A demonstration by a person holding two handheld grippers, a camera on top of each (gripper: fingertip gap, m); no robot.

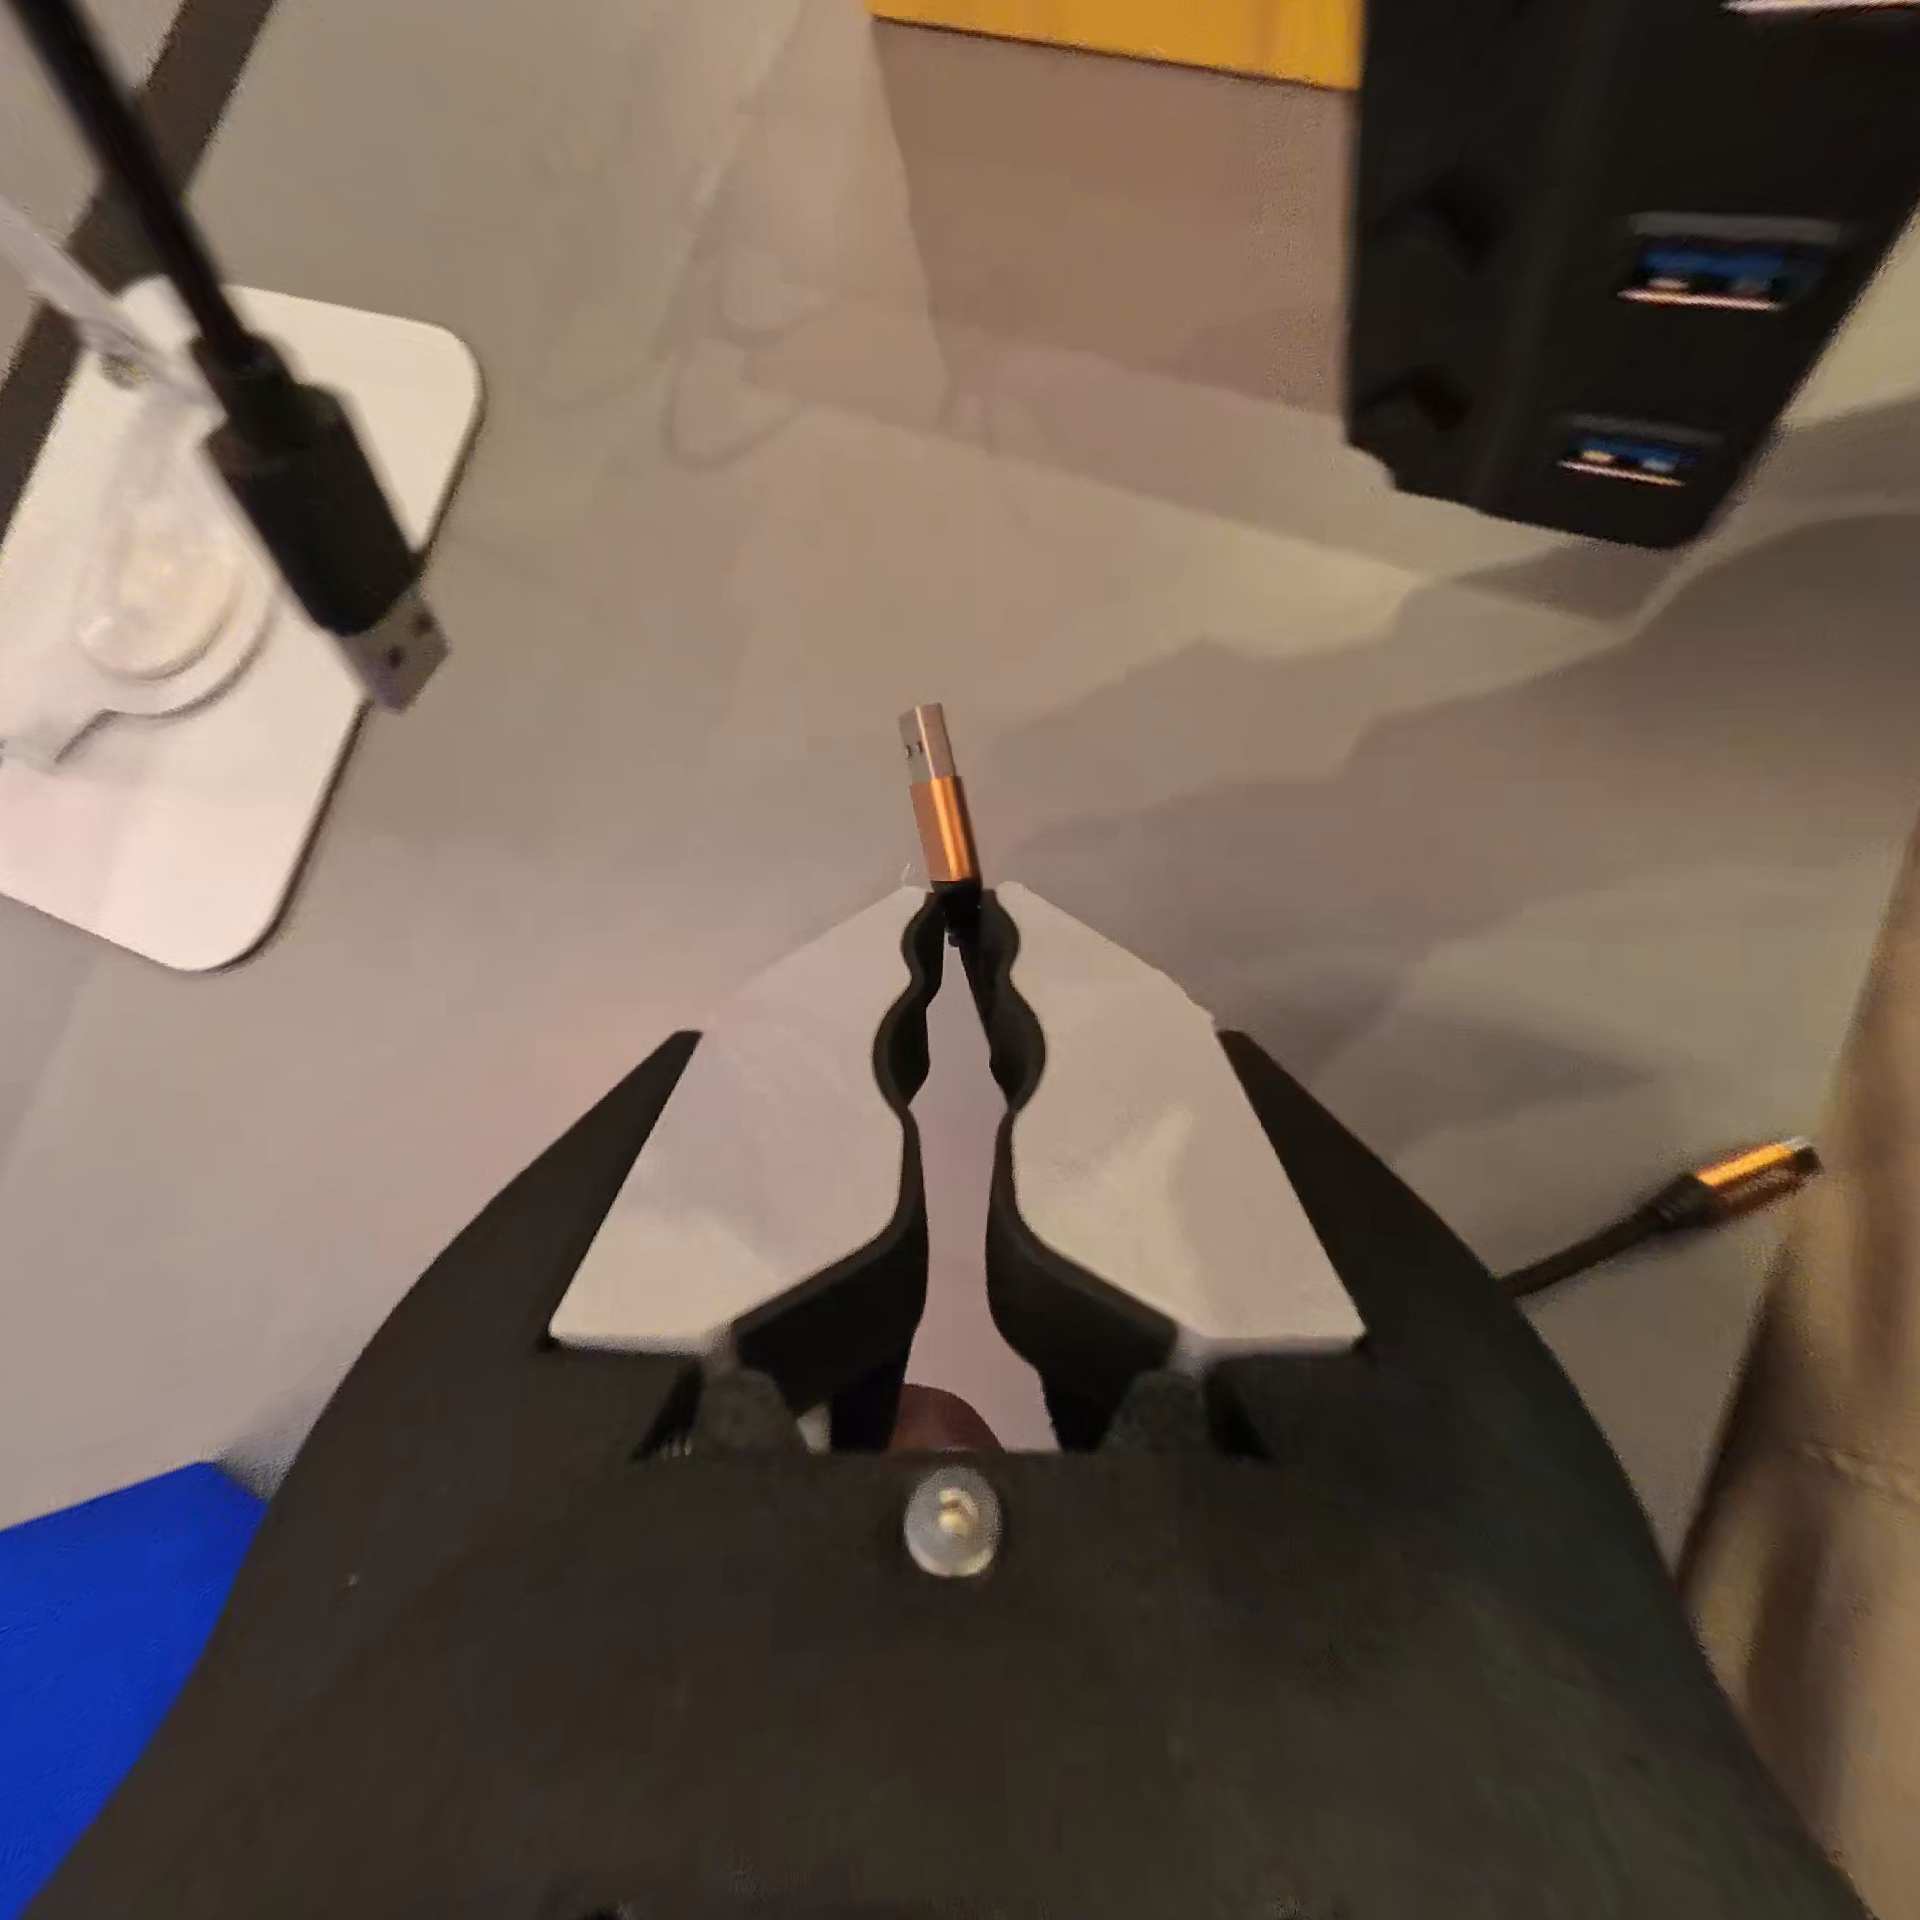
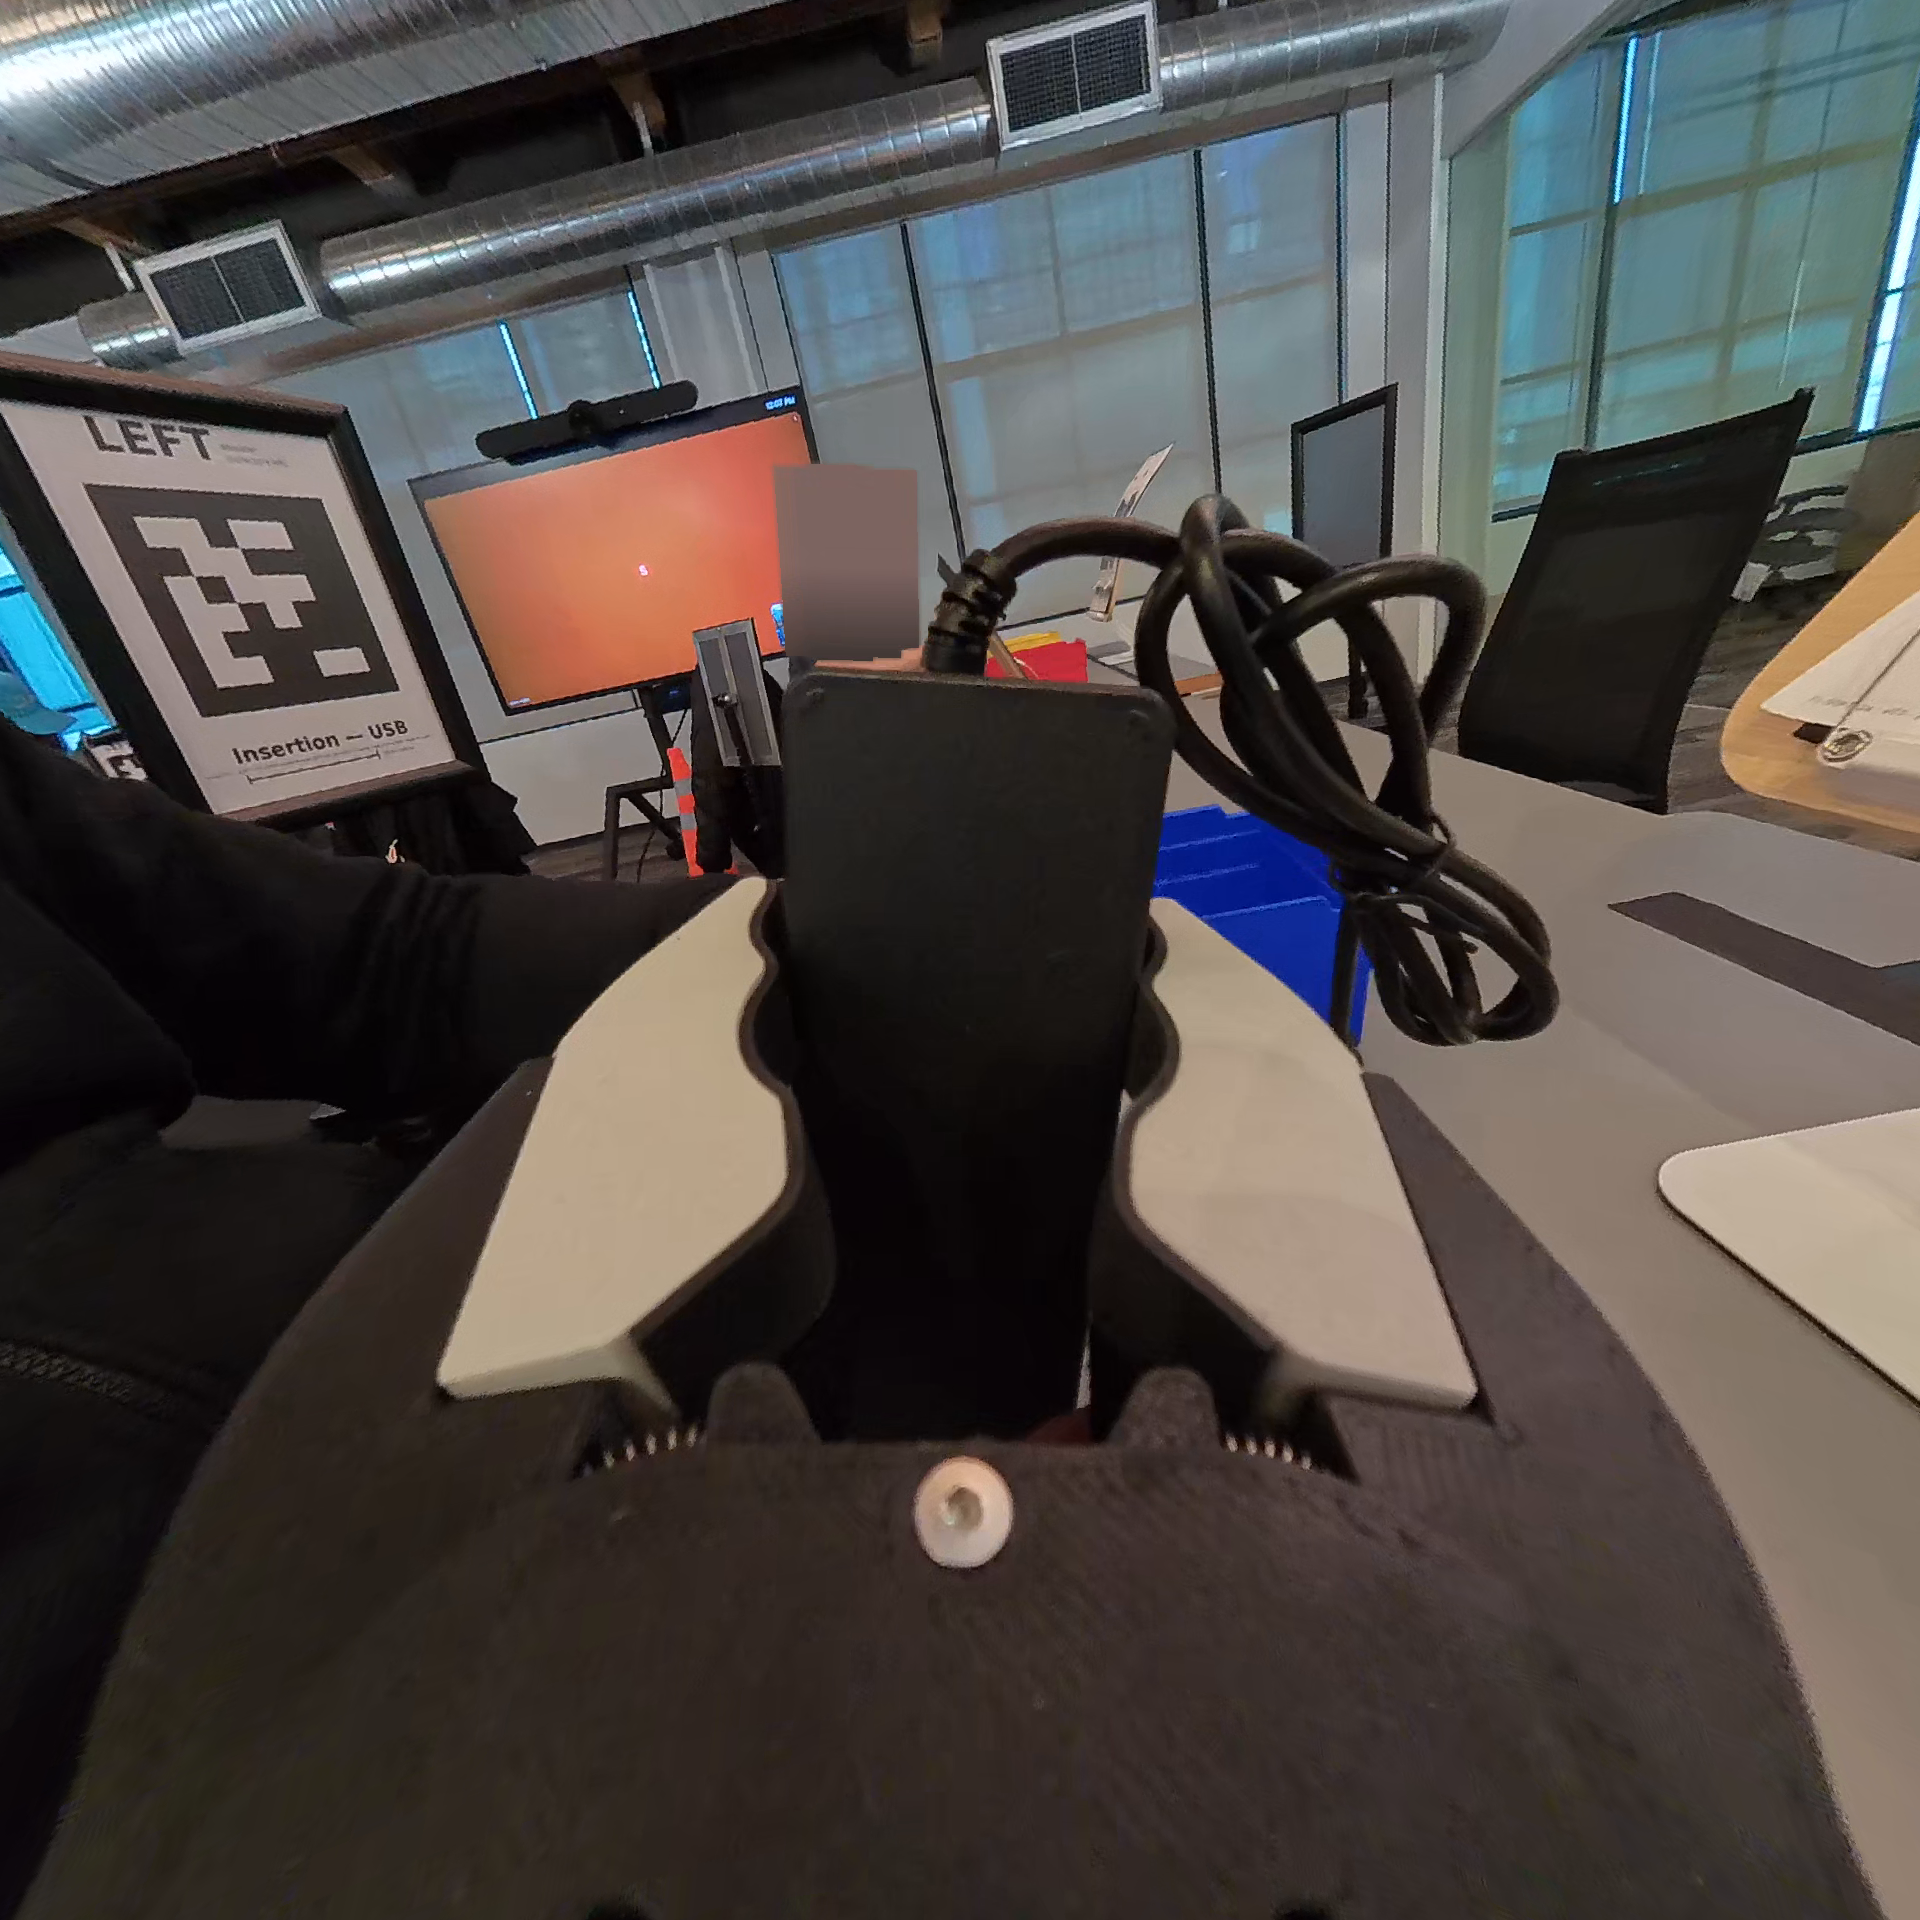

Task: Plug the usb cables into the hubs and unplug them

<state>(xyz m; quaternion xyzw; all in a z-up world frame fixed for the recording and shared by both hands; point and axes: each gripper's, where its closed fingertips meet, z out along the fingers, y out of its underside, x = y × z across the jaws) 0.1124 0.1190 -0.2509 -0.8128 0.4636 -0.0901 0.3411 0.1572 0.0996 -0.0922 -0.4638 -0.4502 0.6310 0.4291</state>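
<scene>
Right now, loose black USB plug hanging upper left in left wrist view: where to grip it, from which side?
Probably the black moulded housing of the black USB plug, not its metal tip. It hangs tilted, tip toward the grey table, cable running up-left, so pinch across the housing's flat faces from the side, behind the tip, leaving the shell free for a port.

I count two grippers: left gripper point(image 1: 954, 902), right gripper point(image 2: 961, 914). One black hub point(image 1: 1558, 260), two blue ports point(image 1: 1704, 272) showing on it. Three USB plugs: copper plug point(image 1: 935, 800), second copper plug point(image 1: 1756, 1174), black plug point(image 1: 343, 540). One white pad point(image 1: 208, 727). One blue bin point(image 2: 1247, 894). One orange screen point(image 2: 613, 561). One marker board point(image 2: 229, 603). One black chair point(image 2: 1621, 603).
</scene>
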